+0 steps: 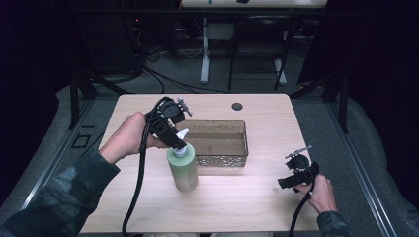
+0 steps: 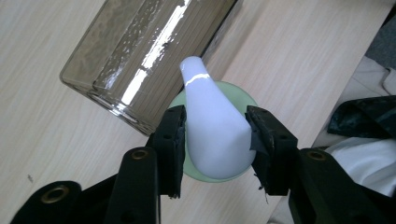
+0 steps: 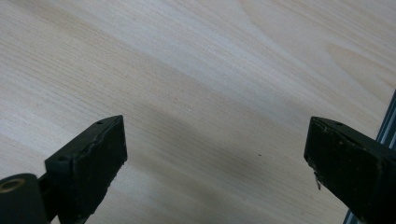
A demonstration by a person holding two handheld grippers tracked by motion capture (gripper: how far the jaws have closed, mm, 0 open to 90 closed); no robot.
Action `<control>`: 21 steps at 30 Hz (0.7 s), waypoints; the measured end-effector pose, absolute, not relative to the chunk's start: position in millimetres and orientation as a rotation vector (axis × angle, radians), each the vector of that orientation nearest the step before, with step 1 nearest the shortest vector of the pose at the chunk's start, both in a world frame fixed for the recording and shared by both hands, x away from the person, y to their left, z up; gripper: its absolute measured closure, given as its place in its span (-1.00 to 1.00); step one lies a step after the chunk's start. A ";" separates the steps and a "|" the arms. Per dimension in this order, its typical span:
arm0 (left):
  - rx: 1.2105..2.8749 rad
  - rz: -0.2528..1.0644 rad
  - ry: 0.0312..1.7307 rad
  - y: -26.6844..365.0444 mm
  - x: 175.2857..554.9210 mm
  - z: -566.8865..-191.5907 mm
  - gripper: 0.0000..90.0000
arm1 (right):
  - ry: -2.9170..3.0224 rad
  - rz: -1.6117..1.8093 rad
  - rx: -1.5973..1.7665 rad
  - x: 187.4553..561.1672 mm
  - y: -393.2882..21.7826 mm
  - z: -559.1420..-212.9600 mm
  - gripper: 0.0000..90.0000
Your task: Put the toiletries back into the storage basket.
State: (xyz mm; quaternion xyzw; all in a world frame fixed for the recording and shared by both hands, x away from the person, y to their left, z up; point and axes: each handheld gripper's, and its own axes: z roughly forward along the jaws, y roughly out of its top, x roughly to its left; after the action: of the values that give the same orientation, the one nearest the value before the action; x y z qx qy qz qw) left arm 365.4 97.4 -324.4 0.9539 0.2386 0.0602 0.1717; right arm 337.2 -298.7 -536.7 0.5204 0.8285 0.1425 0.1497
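White pump (image 2: 212, 135) pinched by left gripper (image 2: 215, 135), likely to lift bottle (image 1: 183, 170) into tray (image 1: 242, 132); right gripper (image 1: 285, 183) wide, idle.

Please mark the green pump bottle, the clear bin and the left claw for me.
green pump bottle (image 1: 183, 172), high view, on its green body.
clear bin (image 1: 223, 160), high view, on its patterned front wall.
left claw (image 2: 215, 135), left gripper view, midway between the pads pressing the white pump head.
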 end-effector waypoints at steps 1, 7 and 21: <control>2.708 0.171 0.677 97.4 365.4 -324.4 0.35 | 2.381 0.409 1.495 337.2 -298.7 -536.7 -0.88; 2.725 0.171 0.662 95.0 363.9 -322.8 0.38 | 2.380 0.404 1.497 337.2 -298.7 -536.9 -0.88; 2.783 0.134 0.614 92.8 364.4 -319.8 0.39 | 2.384 0.396 1.494 337.5 -299.4 -537.5 -0.88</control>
State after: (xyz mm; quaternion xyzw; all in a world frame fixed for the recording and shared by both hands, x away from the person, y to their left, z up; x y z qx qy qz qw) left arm 364.4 92.8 -319.8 0.9653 0.2130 0.0465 0.1440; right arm 337.5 -299.4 -537.5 0.5200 0.8296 0.1377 0.1498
